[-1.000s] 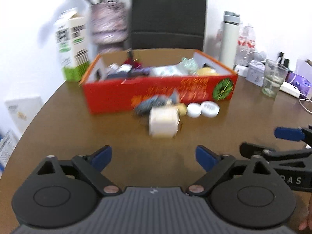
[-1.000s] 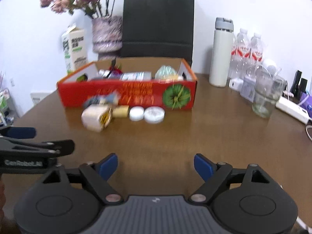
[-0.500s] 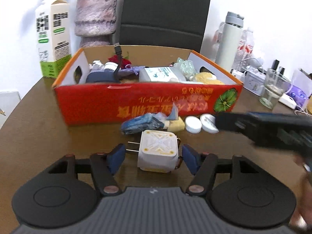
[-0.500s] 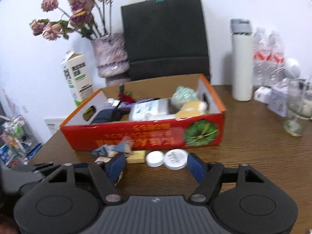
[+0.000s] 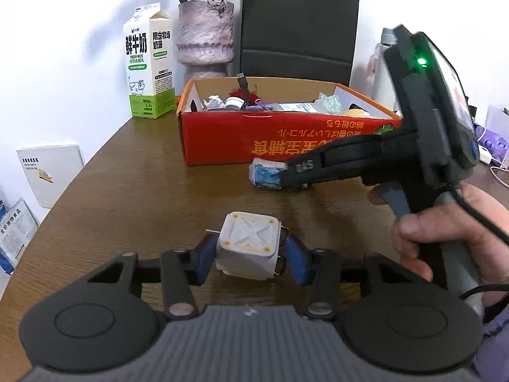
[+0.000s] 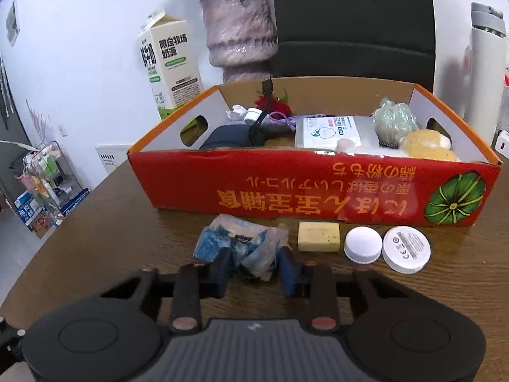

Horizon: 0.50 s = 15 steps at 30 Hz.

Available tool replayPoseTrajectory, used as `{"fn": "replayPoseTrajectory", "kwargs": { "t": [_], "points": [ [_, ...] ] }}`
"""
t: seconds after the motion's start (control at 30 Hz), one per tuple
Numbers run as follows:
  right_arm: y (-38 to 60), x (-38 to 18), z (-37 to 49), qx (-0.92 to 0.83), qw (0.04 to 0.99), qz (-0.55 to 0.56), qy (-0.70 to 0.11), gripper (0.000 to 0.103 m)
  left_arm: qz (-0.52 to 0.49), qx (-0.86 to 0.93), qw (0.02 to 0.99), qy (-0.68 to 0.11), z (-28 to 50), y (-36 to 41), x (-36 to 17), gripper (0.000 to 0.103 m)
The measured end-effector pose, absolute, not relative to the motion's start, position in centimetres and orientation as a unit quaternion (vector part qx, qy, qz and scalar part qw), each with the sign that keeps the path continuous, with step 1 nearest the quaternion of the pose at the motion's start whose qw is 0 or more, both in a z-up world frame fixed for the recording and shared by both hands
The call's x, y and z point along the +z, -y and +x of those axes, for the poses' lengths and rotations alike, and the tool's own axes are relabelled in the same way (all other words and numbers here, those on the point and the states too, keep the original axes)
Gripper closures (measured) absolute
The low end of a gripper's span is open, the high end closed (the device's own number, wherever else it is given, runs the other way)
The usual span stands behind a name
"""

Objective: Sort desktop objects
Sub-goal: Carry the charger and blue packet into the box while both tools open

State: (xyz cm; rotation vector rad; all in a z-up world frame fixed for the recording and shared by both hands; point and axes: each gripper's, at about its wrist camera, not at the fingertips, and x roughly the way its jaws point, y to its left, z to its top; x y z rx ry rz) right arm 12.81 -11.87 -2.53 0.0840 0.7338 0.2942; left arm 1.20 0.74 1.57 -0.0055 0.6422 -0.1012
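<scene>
A white cube plug adapter [image 5: 248,250] sits on the brown table [image 5: 133,197] between the blue pads of my left gripper [image 5: 249,258]. The jaws are closing and both pads touch its sides. My right gripper [image 6: 254,269] is also closing, with its pads squeezing a crumpled blue packet in clear wrap [image 6: 241,245] just in front of the red cardboard box [image 6: 318,191]. In the left wrist view, the right gripper [image 5: 286,176] reaches in from the right, held by a hand [image 5: 445,238], its fingers on the blue packet [image 5: 265,175]. The red box [image 5: 241,140] holds several sorted items.
A yellow block [image 6: 318,241], a white cap [image 6: 363,244] and a white round disc [image 6: 406,249] lie right of the packet. A milk carton [image 5: 148,63], a vase [image 5: 205,35], a black bag [image 5: 299,22] and a white flask [image 6: 483,63] stand behind the box.
Both grippers moved forward toward the box. The left one's jaws narrowed onto the plug adapter. The right one swung left to the blue packet and closed on it.
</scene>
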Motion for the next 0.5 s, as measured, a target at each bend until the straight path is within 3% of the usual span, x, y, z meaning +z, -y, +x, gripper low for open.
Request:
{"fn": "replayPoseTrajectory", "kwargs": {
  "t": [0.03,0.27,0.5],
  "points": [
    [12.2,-2.5,12.5,0.145,0.92,0.049,-0.361,0.086,-0.001,-0.05,0.948,-0.314,1.2,-0.7,1.6,0.053],
    [15.5,-2.1,7.8,0.114,0.922,0.059,-0.366,0.094,-0.019,-0.054,0.95,-0.308,1.4,-0.9,1.9,0.058],
    [18.4,-0.6,2.7,0.1,0.932,0.071,-0.34,0.095,0.004,-0.061,0.957,-0.283,0.3,0.1,3.3,0.058]
  ]
}}
